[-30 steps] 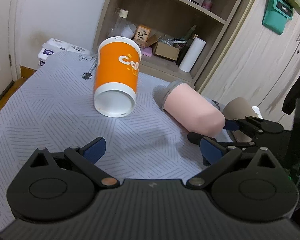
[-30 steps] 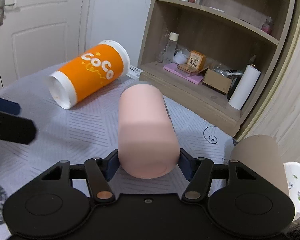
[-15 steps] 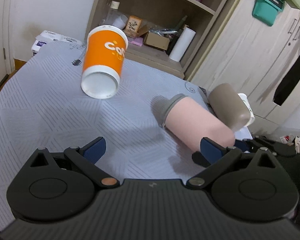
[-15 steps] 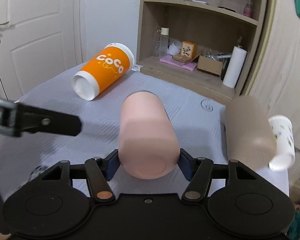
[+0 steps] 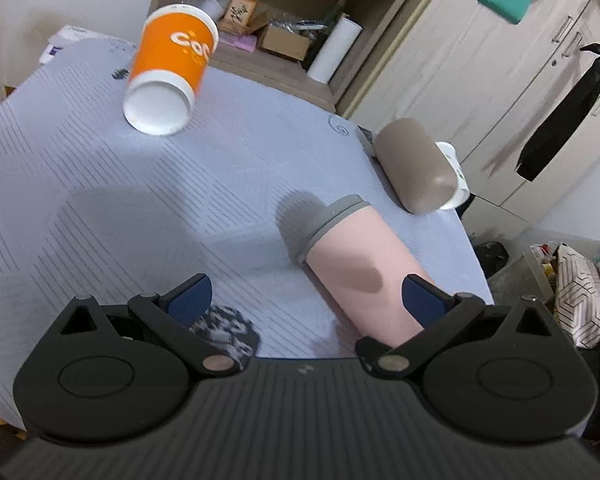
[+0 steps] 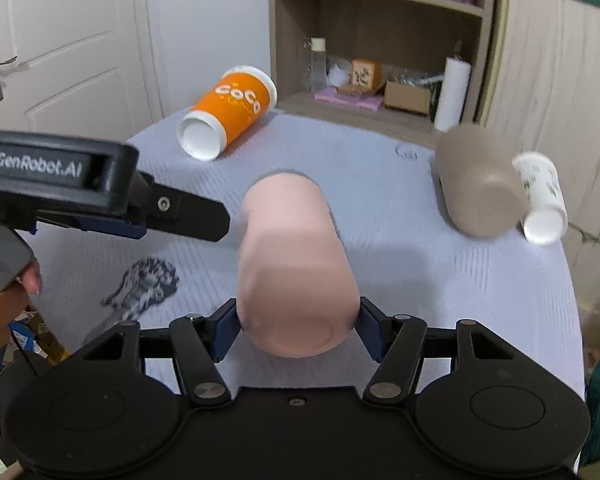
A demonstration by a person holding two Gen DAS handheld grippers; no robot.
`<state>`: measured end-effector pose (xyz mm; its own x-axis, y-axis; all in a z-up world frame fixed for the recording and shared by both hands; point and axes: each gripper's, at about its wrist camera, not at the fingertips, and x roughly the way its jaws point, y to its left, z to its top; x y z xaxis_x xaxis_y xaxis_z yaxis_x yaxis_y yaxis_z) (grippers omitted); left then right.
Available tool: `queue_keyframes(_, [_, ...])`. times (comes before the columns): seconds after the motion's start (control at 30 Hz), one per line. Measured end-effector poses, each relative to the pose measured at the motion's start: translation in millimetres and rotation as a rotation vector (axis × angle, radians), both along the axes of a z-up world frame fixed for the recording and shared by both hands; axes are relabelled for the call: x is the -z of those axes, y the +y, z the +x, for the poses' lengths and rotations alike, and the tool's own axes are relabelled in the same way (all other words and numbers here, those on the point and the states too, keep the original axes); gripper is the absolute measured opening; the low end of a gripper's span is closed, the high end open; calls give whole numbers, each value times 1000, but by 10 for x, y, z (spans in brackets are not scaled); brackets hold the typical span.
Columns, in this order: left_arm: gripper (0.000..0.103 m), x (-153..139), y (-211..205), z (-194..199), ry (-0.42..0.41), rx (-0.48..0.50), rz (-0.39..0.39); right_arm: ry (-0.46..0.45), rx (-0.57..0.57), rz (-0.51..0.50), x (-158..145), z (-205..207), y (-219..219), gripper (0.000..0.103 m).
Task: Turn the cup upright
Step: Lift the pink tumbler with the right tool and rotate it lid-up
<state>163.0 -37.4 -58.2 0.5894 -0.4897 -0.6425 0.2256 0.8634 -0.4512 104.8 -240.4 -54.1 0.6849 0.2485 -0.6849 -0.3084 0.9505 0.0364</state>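
While sideways: four cups [image 6: 296, 268] (one pink, clamped).

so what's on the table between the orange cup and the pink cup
Nothing: in the right wrist view only bare grey tablecloth lies between the orange cup and the pink cup held by the right gripper.

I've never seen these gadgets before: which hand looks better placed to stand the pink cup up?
The right. Its gripper is already clamped on the base end of the pink cup, which looks lifted and tilted. The left gripper is open and holds nothing, just beside the cup.
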Motion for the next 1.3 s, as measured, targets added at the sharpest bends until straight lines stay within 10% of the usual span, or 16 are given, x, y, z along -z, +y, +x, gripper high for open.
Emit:
queue_keyframes(0.5, [100,188,-298,349,157,25,-138,33,-12,74,109,-33,-156,67])
queue_keyframes(0.83, [86,250,-197,406,186,15,-212,53,-92,90,-144,80,-291,86])
queue_keyframes(1.3, [71,378,-75,472,240,-20,-343,240,-219,60,-214,649,-177,70])
